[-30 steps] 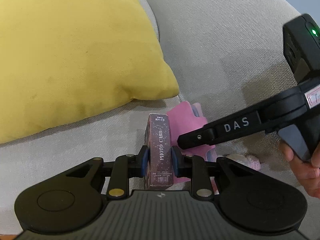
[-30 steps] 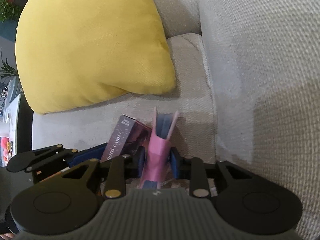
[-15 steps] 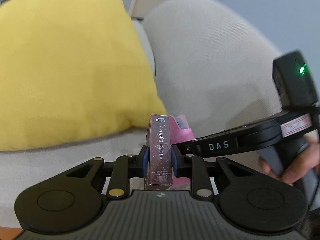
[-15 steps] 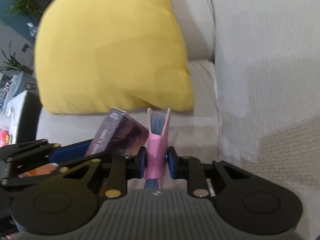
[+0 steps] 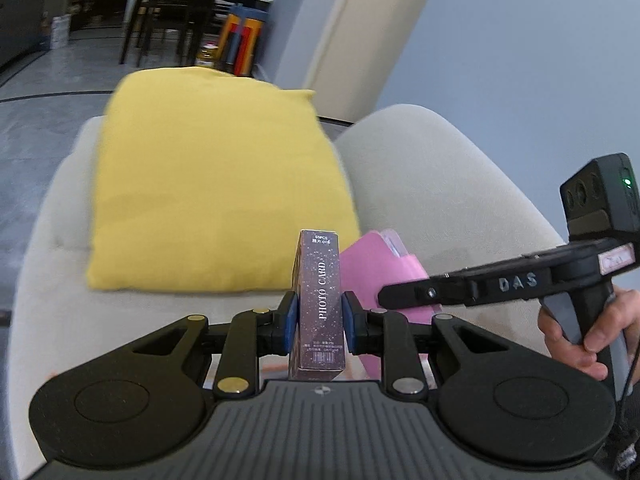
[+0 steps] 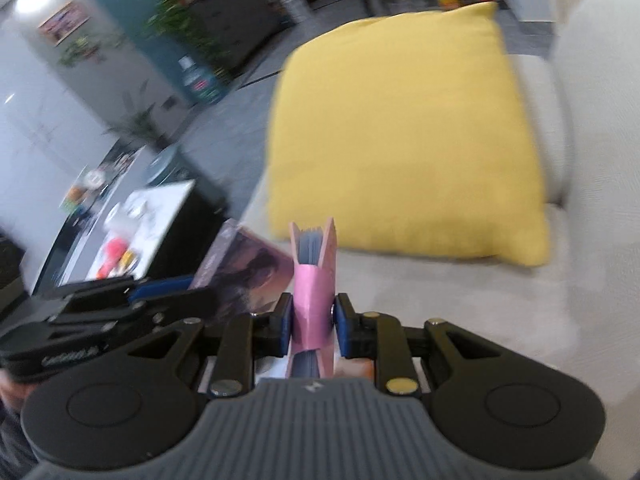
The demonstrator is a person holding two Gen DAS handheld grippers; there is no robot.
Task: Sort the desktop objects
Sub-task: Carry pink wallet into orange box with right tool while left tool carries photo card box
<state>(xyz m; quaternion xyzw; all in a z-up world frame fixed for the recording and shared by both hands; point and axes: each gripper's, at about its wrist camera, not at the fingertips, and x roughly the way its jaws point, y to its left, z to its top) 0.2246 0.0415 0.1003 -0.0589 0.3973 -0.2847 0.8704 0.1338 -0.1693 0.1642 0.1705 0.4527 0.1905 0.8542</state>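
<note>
My left gripper (image 5: 319,322) is shut on a dark purple box marked PHOTO CARD (image 5: 320,304), held upright in the air above the sofa. My right gripper (image 6: 311,322) is shut on a pink booklet (image 6: 314,292) with grey-blue pages, also lifted. In the left wrist view the pink booklet (image 5: 380,268) sits just right of the box, with the right gripper's arm (image 5: 480,284) across it. In the right wrist view the purple box (image 6: 248,268) is just left of the booklet.
A yellow cushion (image 5: 212,200) lies on the light grey sofa (image 5: 432,184) behind both items. A low table with small objects (image 6: 132,224) stands off to the left. Dark chairs (image 5: 180,12) and floor lie beyond the sofa.
Both grippers have lifted up and back from the sofa seat with their items held. The views now look over the cushion into the room.
</note>
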